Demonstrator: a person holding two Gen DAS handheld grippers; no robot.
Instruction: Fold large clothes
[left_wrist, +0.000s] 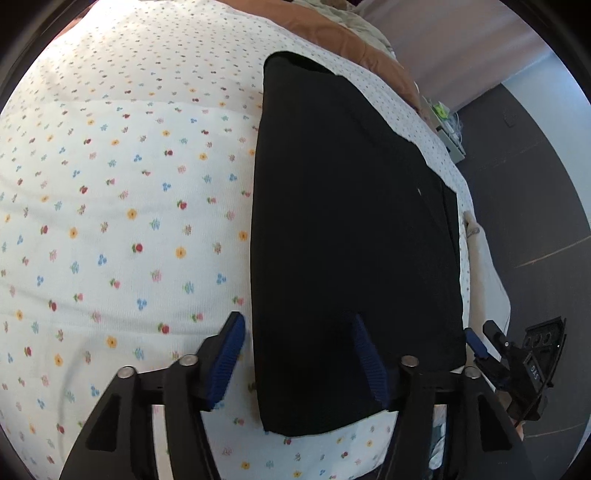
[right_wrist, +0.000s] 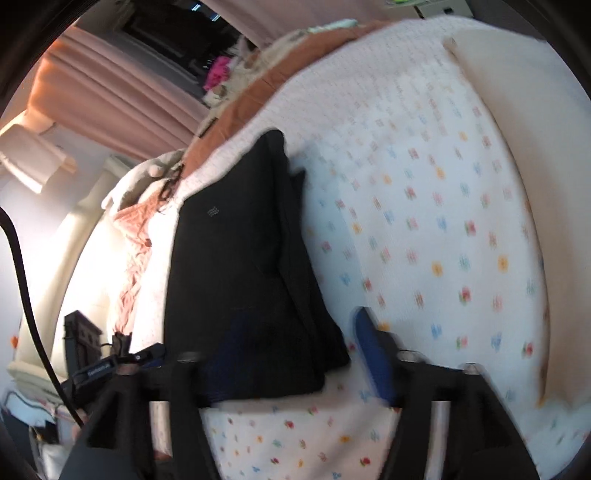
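Observation:
A black garment (left_wrist: 351, 240) lies folded into a long narrow strip on a white flower-print bedspread (left_wrist: 129, 184). My left gripper (left_wrist: 299, 354) is open just above the strip's near left corner, its blue pads astride that edge. In the right wrist view the same garment (right_wrist: 236, 251) runs away from me, with layered folds along its right side. My right gripper (right_wrist: 295, 354) is open at the garment's near end, its left pad over the black cloth and its right pad (right_wrist: 373, 358) over the bedspread. The right gripper also shows at the right edge of the left view (left_wrist: 509, 354).
A brown blanket (left_wrist: 343, 37) and bedding lie at the far end of the bed. Dark floor (left_wrist: 535, 221) runs beside the bed's right edge, with a small cabinet (left_wrist: 448, 129) against the wall. Pink curtains (right_wrist: 110, 92), a pink knit cloth (right_wrist: 129, 258) and a black cable (right_wrist: 22, 277) are at the left.

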